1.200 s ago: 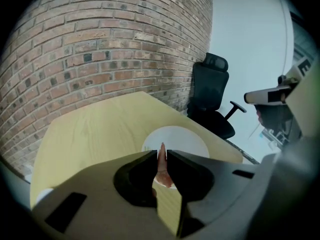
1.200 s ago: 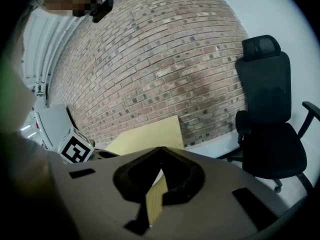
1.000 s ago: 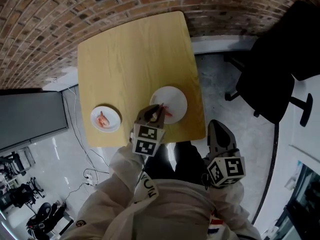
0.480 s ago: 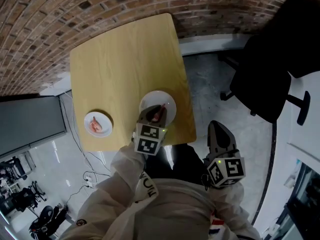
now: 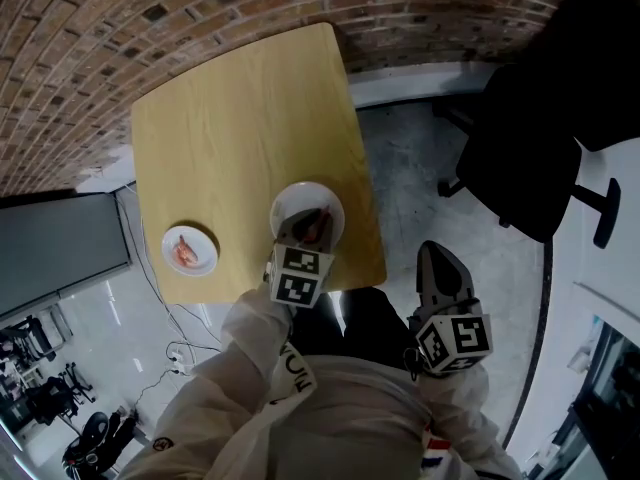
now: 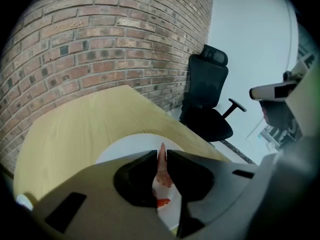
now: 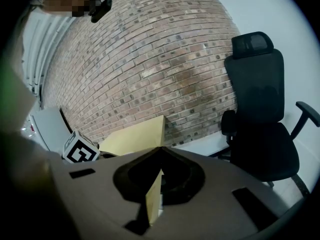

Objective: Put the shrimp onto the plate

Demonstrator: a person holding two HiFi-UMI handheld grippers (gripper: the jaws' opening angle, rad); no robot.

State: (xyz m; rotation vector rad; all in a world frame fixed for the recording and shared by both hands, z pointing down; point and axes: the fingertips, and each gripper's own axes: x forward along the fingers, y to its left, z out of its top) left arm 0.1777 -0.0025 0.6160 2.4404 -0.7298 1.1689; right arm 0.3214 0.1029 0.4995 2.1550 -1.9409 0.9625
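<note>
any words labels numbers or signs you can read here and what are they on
No text reads clearly.
Dark print on the white garment: too small and skewed to read.
Left gripper cube and right gripper cube: square black-and-white markers only, no letters.

A light wooden table (image 5: 235, 108) is seen upper left of centre in the head view, set against a brick wall (image 5: 100, 28) along the top. A black office chair (image 5: 525, 163) is placed at the right on a grey floor (image 5: 410, 178). A dark panel (image 5: 60, 243) and loose cables (image 5: 176, 352) are seen at left.
</note>
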